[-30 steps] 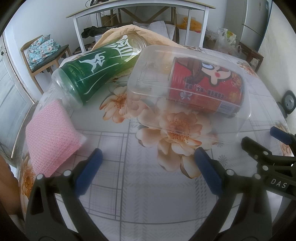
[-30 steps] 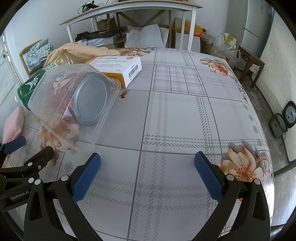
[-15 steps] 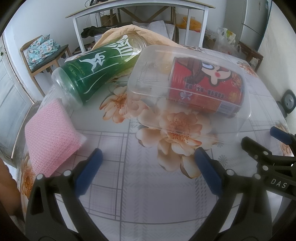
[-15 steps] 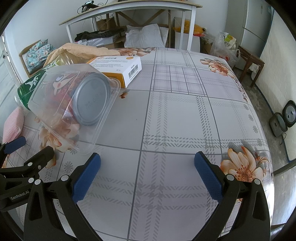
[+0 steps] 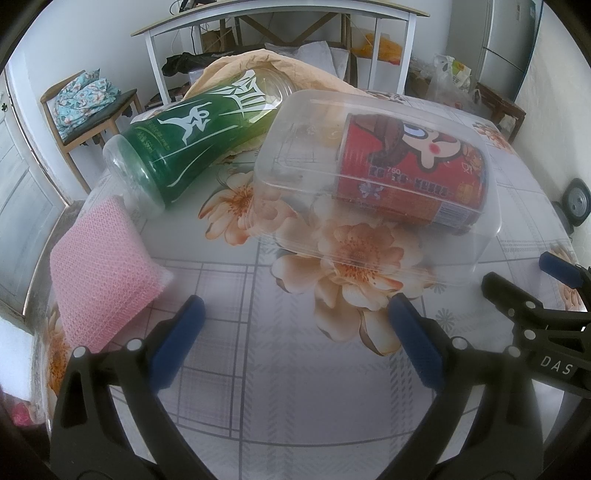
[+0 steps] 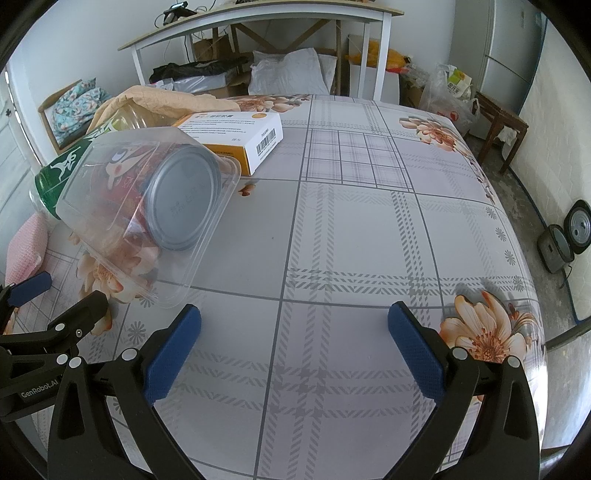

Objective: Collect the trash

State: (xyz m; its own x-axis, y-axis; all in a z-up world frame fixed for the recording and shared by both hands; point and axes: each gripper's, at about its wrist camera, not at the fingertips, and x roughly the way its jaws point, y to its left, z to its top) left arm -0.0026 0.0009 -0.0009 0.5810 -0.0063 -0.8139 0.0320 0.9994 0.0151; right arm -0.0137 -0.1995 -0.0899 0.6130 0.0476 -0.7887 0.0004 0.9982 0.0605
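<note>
A clear plastic box [image 5: 373, 192] lies on its side on the flowered table, with a red cartoon can [image 5: 410, 170] inside it. Behind it to the left lies a green-labelled plastic bottle [image 5: 192, 136], and a pink cloth [image 5: 99, 266] sits near the left table edge. My left gripper [image 5: 295, 339] is open and empty, just short of the clear box. My right gripper [image 6: 291, 343] is open too, over bare tablecloth, with the clear box [image 6: 147, 218] and the can's grey end [image 6: 181, 199] to its left. A white and orange carton [image 6: 236, 136] lies behind the box.
A tan paper bag [image 5: 266, 66] sits behind the bottle. The table edge [image 6: 532, 280] runs close on the right, with a round appliance [image 6: 576, 229] on the floor beyond. A white desk [image 6: 258, 22], a chair with cushions [image 5: 92, 99] and bags stand at the back.
</note>
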